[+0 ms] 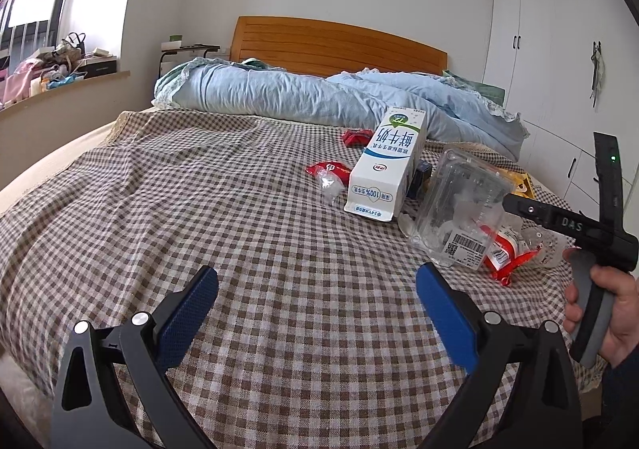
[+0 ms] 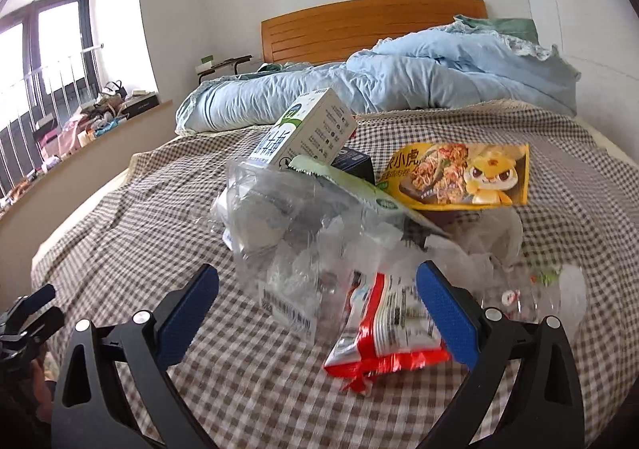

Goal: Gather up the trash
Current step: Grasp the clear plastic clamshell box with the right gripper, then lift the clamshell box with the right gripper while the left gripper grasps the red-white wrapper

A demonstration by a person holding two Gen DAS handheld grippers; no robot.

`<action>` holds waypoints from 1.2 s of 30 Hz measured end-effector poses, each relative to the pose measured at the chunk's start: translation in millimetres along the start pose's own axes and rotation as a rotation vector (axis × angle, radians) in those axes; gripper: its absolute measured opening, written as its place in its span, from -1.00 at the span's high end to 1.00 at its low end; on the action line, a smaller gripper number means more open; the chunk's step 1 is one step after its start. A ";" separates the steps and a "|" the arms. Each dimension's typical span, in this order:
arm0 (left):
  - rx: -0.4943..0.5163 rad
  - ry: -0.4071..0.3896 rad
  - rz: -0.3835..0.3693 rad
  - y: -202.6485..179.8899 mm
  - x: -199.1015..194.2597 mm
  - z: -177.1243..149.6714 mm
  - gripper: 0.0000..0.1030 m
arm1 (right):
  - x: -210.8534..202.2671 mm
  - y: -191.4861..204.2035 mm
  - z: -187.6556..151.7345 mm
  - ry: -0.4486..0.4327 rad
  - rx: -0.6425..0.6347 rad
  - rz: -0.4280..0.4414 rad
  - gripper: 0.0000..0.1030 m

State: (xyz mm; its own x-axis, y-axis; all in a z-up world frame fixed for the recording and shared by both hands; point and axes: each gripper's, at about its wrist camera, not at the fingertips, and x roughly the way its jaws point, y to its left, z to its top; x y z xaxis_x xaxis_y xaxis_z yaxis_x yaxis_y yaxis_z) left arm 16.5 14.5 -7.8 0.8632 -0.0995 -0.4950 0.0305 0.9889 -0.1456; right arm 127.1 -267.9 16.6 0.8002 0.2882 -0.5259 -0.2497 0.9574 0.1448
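Observation:
Trash lies on the checked bedspread (image 1: 199, 209). A white milk carton (image 1: 387, 165) lies on its side, also in the right wrist view (image 2: 311, 129). Beside it sit a clear plastic clamshell box (image 1: 459, 209) (image 2: 287, 225), a red and white snack wrapper (image 1: 503, 253) (image 2: 391, 329), a yellow food packet (image 2: 459, 177) and small red wrappers (image 1: 331, 169). My left gripper (image 1: 315, 313) is open and empty above bare bedspread, short of the pile. My right gripper (image 2: 317, 313) is open, low over the red wrapper and clamshell, its right finger (image 2: 447, 317) beside the wrapper.
A rumpled blue duvet (image 1: 319, 97) lies across the head of the bed before a wooden headboard (image 1: 339, 45). White wardrobes (image 1: 559, 69) stand at right. A cluttered window ledge (image 1: 60, 69) runs along the left. A clear plastic bottle (image 2: 539, 289) lies at far right.

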 end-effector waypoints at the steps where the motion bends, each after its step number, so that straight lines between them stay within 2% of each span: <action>1: -0.012 0.007 -0.004 2.2 1.7 0.1 -0.86 | 5.3 1.7 3.6 0.003 0.000 0.002 -0.85; 2: -0.023 0.016 -0.007 4.3 3.4 -0.5 -0.86 | 8.3 2.2 5.2 0.004 0.003 0.024 -0.76; 3: -0.031 0.028 -0.006 6.0 5.4 -1.2 -0.86 | 10.6 4.6 6.6 0.003 0.004 0.036 -0.32; 4: -0.036 0.037 -0.006 7.8 7.2 -1.8 -0.86 | 12.7 7.8 6.0 0.005 -0.005 0.033 0.29; 5: -0.038 0.043 -0.005 8.9 8.4 -2.4 -0.86 | 14.9 11.5 3.8 0.011 -0.014 0.033 0.30; 6: -0.037 0.047 -0.002 10.3 9.3 -2.7 -0.86 | 15.6 16.2 0.5 0.012 -0.031 0.030 0.41; 12: -0.055 0.044 0.006 11.7 10.4 -2.3 -0.86 | -11.1 68.7 -15.5 -0.068 -0.230 -0.025 0.53; 15: -0.016 0.031 0.008 3.3 8.7 -3.7 -0.86 | -26.3 88.8 -24.3 -0.098 -0.331 -0.074 0.53; 18: 0.053 0.011 0.032 -7.2 6.0 -5.7 -0.86 | -47.3 82.9 -17.9 -0.175 -0.292 -0.093 0.54; 21: 0.081 -0.002 0.055 -11.1 4.0 -6.4 -0.86 | -73.3 64.8 -8.9 -0.275 -0.229 -0.151 0.54; 25: 0.043 -0.079 0.075 -9.3 -3.2 -0.1 -0.86 | -100.3 34.7 -4.7 -0.382 -0.138 -0.257 0.53; 27: 0.012 -0.088 0.077 -8.0 2.1 10.2 -0.86 | -106.3 18.2 -6.1 -0.405 -0.090 -0.290 0.53; 31: -0.067 -0.114 0.006 -9.7 25.4 39.3 -0.85 | -111.1 -1.1 -8.4 -0.421 -0.026 -0.298 0.53; 33: -0.038 -0.068 -0.080 -20.3 48.4 54.2 -0.85 | -109.1 -4.4 -8.7 -0.413 -0.045 -0.319 0.53; 36: 0.055 -0.019 -0.077 -47.0 78.8 66.4 -0.85 | -111.4 -12.1 -10.1 -0.411 -0.035 -0.334 0.53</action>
State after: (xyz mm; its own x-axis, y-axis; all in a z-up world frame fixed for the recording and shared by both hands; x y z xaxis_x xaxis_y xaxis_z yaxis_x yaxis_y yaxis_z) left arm 116.6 -32.5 16.9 0.8667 -0.1735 -0.4677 0.1239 0.9831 -0.1350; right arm 35.5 -311.7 65.0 0.9853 -0.0429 -0.1656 0.0424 0.9991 -0.0064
